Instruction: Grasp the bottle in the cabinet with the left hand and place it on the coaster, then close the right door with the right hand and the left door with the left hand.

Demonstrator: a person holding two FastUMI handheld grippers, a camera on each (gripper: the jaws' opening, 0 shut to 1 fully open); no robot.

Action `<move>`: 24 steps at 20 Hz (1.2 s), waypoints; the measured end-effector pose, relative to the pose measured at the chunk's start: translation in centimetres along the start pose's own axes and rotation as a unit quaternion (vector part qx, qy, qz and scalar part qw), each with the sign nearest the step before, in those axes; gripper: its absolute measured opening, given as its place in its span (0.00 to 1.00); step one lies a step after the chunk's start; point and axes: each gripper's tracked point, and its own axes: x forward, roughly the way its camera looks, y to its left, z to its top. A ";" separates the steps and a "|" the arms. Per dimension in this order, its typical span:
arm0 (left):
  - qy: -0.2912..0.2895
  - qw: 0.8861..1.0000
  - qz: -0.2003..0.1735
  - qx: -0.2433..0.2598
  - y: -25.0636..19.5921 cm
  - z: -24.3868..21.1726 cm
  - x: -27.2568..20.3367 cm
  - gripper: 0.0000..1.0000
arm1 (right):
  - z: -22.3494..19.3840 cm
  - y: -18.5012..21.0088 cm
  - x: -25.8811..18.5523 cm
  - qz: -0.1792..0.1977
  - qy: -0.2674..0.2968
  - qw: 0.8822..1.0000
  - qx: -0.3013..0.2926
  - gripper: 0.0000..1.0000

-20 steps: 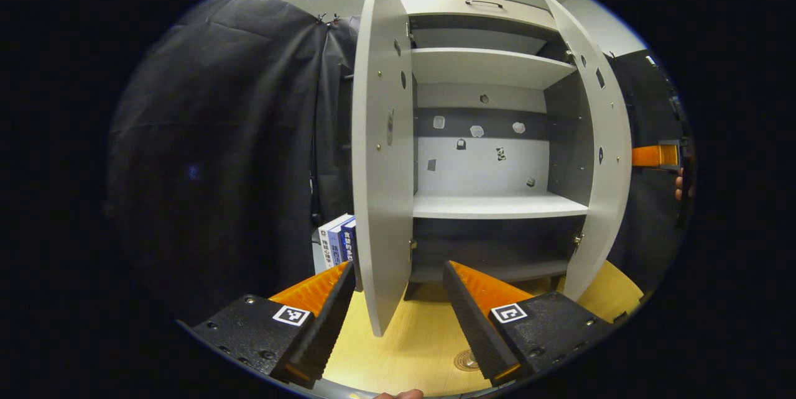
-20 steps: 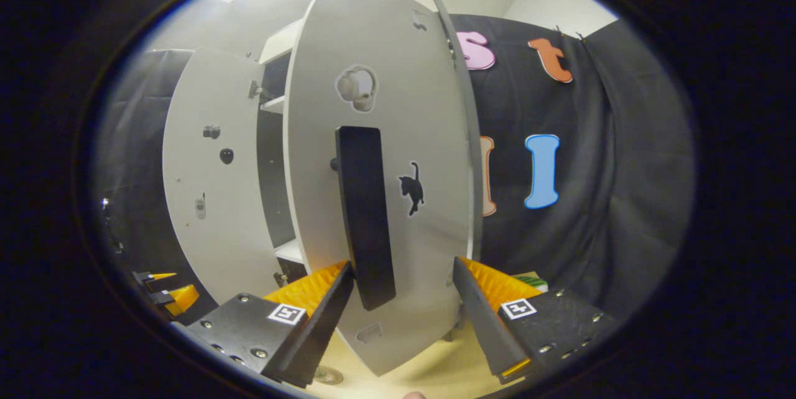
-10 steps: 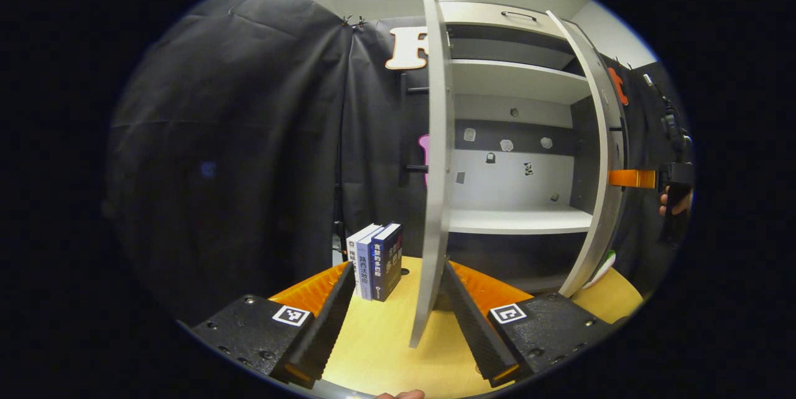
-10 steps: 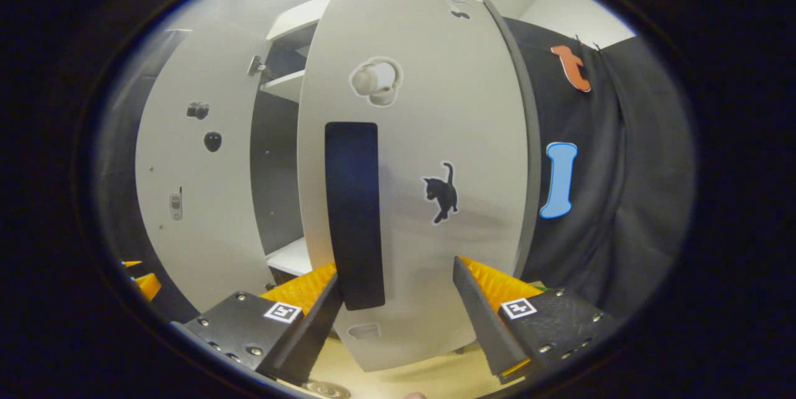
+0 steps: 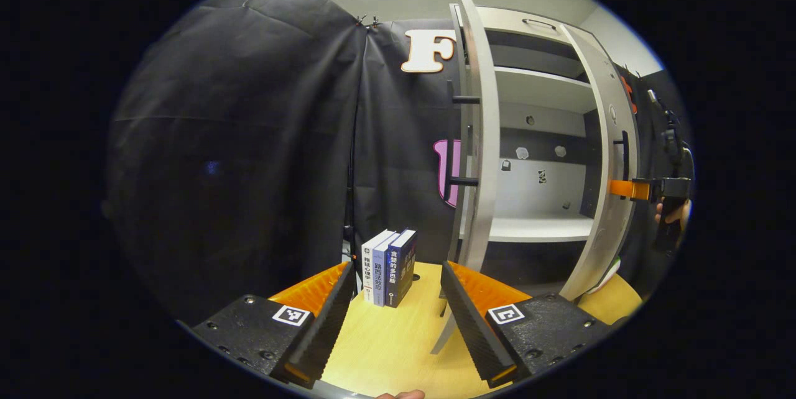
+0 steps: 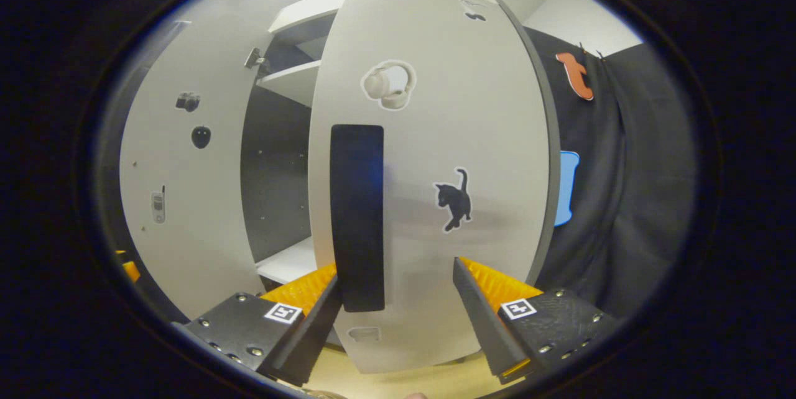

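A: Where are the doors?
B: The left door (image 5: 479,138) stands edge-on, the right door (image 6: 435,169) half open.
A: And each hand-held gripper?
B: Left (image 5: 393,299) spread over the tabletop (image 5: 398,343); right (image 6: 398,306) spread at the door's handle (image 6: 356,212).

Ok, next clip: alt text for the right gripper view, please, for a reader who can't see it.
The right gripper, open, faces the outside of the cabinet's right door, its fingers either side of the lower end of the door's dark vertical handle. A cat sticker sits beside the handle, and the left door stands open beyond a gap showing shelves.
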 end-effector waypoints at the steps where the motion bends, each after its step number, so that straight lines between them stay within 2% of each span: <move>1: -0.001 1.000 -0.001 -0.003 0.2 0.3 0.2 0.89 | -0.1 0.0 0.2 -0.001 0.000 1.000 0.000 0.97; 2: -0.004 1.000 -0.002 -0.005 0.4 0.6 0.1 0.89 | 0.0 0.1 0.4 -0.002 -0.001 1.000 0.002 1.00; 3: -0.005 1.000 -0.004 -0.008 0.4 0.8 0.2 0.89 | 0.0 0.2 0.8 -0.003 -0.001 1.000 0.002 0.97; 4: -0.008 1.000 -0.005 -0.010 0.5 1.2 0.4 0.89 | 0.0 0.4 1.1 -0.004 -0.002 1.000 0.000 1.00; 9: -0.014 1.000 -0.012 -0.012 1.2 2.3 1.7 0.89 | 0.2 0.8 2.0 -0.010 -0.004 1.000 -0.014 1.00; 11: -0.014 1.000 -0.018 -0.018 1.3 2.8 2.1 0.90 | 0.2 0.7 2.3 -0.019 -0.006 1.000 -0.011 0.97; 13: -0.016 0.999 -0.016 -0.023 1.7 3.2 2.6 0.92 | 0.2 0.7 2.4 -0.030 -0.010 0.999 -0.016 1.00; 14: -0.022 0.999 -0.021 -0.029 1.7 3.7 2.8 0.93 | 0.2 0.7 2.5 -0.036 -0.011 0.999 -0.015 1.00; 16: -0.018 0.999 -0.029 -0.036 1.7 4.0 3.4 0.86 | 0.2 0.7 2.6 -0.048 -0.013 0.999 -0.014 1.00; 17: -0.018 0.998 -0.035 -0.041 1.8 4.4 3.6 0.90 | 0.3 0.7 2.7 -0.054 -0.014 0.998 -0.014 0.97; 18: -0.018 0.998 -0.041 -0.046 1.7 4.8 3.9 0.85 | 0.2 0.7 2.8 -0.061 -0.015 0.998 -0.014 0.97; 19: -0.018 0.998 -0.047 -0.049 1.5 5.3 4.2 0.91 | 0.2 0.7 2.9 -0.067 -0.015 0.998 -0.015 0.97; 20: -0.018 0.997 -0.053 -0.050 1.4 5.7 4.4 0.90 | 0.2 0.7 2.9 -0.072 -0.015 0.997 -0.017 1.00; 24: -0.023 0.996 -0.081 -0.034 0.1 7.1 5.1 0.90 | 0.1 0.7 3.1 -0.079 -0.016 0.997 -0.016 1.00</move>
